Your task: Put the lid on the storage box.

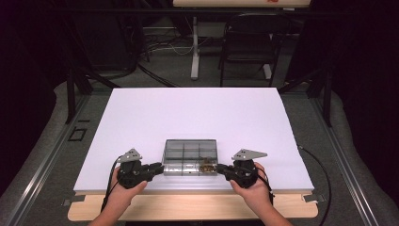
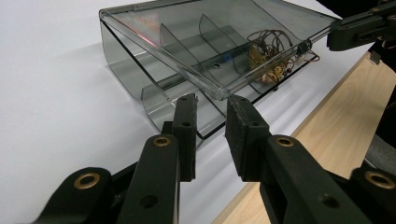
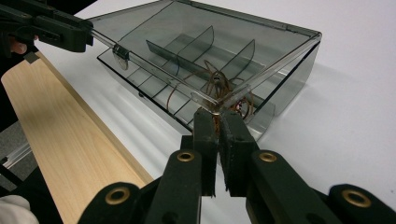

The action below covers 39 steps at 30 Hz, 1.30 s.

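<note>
Lab or test workshop, set up as a recording station. White work board (image 1: 197,122) laid over a pale wooden tabletop (image 1: 188,207), ringed by black curtains (image 1: 362,70) and dark metal frame struts (image 1: 70,89). Grey carpeted floor (image 1: 174,70) with loose cables (image 1: 160,44). Black folding chair (image 1: 247,42) and white desk leg (image 1: 194,47) behind. Aluminium rails (image 1: 42,160) along the sides.

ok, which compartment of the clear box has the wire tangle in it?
The near-row compartment at the right hand-held gripper end of the box holds the brown wire tangle; the others look empty.
</note>
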Each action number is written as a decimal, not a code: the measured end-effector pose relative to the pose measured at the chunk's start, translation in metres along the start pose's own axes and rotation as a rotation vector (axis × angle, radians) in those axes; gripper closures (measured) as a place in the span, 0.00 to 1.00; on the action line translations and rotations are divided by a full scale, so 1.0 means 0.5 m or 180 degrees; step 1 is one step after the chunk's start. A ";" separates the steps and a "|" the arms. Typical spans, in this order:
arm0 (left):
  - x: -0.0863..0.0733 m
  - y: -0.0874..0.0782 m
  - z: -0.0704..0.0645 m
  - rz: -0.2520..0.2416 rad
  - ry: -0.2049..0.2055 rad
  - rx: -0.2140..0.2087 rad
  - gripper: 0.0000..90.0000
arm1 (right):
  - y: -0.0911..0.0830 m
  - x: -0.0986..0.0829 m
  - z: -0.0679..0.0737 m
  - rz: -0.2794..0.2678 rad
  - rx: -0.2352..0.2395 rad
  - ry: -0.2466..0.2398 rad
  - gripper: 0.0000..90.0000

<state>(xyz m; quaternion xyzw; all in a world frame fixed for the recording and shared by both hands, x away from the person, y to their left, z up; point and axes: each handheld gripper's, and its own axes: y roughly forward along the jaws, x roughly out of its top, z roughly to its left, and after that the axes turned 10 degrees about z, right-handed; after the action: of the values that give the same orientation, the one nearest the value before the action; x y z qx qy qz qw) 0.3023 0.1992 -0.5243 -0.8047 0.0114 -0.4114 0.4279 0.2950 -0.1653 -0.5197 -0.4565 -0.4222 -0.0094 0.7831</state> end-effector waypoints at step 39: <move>-0.019 0.017 0.001 0.0092 -0.0022 -0.0019 0.82 | 0.020 -0.027 -0.001 0.0048 -0.0010 0.0007 0.92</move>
<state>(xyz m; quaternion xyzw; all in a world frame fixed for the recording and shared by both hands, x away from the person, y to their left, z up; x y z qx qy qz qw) 0.2993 0.1979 -0.5365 -0.8072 0.0227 -0.4023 0.4313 0.2906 -0.1648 -0.5357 -0.4609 -0.4180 -0.0047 0.7829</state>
